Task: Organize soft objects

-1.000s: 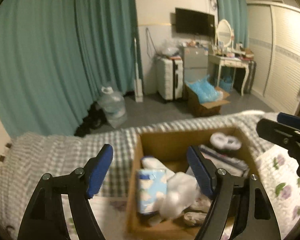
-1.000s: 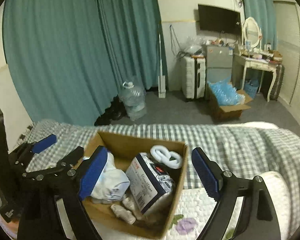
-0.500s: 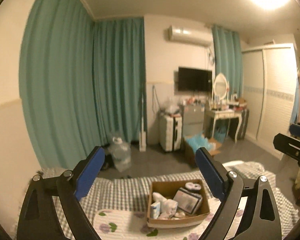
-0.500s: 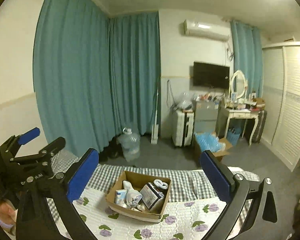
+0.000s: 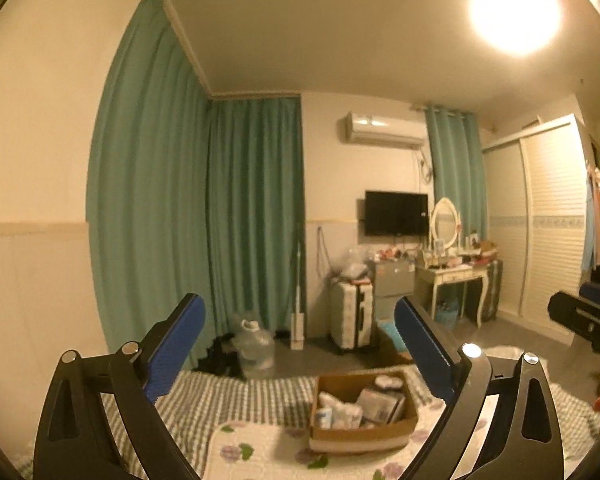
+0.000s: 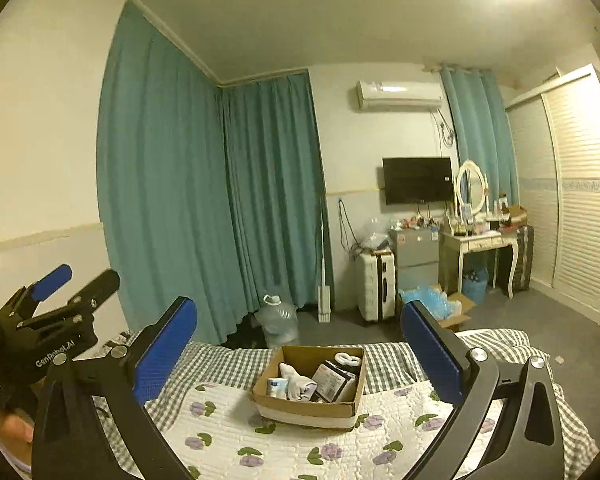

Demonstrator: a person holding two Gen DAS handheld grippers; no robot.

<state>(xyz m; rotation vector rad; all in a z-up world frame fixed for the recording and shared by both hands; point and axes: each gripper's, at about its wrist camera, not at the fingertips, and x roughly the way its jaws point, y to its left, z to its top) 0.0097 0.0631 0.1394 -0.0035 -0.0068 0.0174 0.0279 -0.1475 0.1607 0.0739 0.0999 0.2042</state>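
A brown cardboard box (image 6: 304, 410) stands on the bed; it also shows in the left wrist view (image 5: 360, 434). In it lie soft things: a white bundle (image 6: 298, 380), a blue-and-white tissue pack (image 6: 277, 385), a dark wrapped packet (image 6: 332, 380) and white rolled socks (image 6: 348, 359). My left gripper (image 5: 300, 352) is open and empty, raised well back from the box. My right gripper (image 6: 300, 354) is open and empty, also raised and well back. Each gripper shows at the edge of the other's view.
The bed has a white floral quilt (image 6: 300, 448) over a grey checked blanket (image 6: 228, 364). Beyond it are teal curtains (image 6: 220, 208), a water jug (image 6: 278, 320), a white suitcase (image 6: 376, 284), a floor box with blue bags (image 6: 440, 308), a dressing table (image 6: 480, 240) and a wardrobe (image 6: 576, 200).
Both grippers have pulled up and far back from the box, which now looks small and distant. The views tilted up to show ceiling and lamp. Both stay open and empty.
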